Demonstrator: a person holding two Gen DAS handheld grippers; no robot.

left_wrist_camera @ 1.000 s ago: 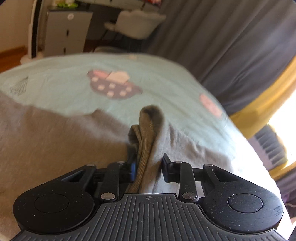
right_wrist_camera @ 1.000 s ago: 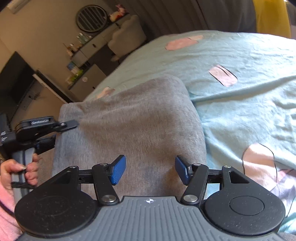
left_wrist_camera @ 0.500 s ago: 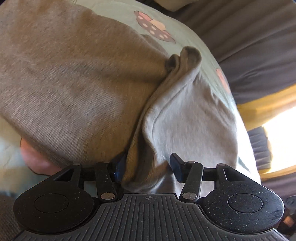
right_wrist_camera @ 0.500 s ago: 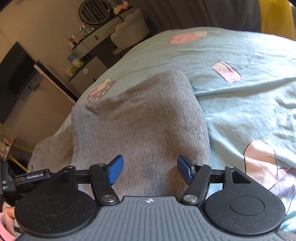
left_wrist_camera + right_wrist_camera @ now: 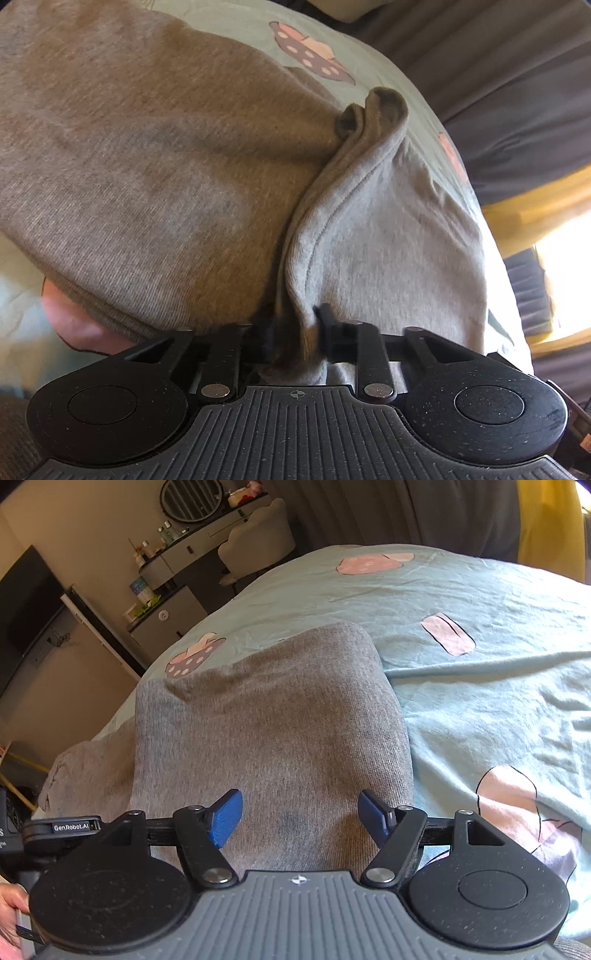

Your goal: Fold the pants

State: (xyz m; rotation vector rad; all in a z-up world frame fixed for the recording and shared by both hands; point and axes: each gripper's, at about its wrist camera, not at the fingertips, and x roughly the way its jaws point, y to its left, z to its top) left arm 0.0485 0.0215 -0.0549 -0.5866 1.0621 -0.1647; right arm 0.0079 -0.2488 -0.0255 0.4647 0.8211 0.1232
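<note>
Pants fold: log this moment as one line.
stage: mid-fold | left gripper: jaws closing on pants ridge | right gripper: jaws opening, nothing gripped, over pants | surface: bedsheet

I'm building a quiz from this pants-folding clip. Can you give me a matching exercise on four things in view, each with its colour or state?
Things:
1. pants
2. bedsheet
3. left gripper
4. right gripper

States:
A. pale teal with pink patches
B. grey, lying folded on the bed
C. jaws closing on a bunched fold of cloth
D. jaws apart, opening, pinching nothing

Pairs: 1-B, 2-A, 3-C, 4-D
</note>
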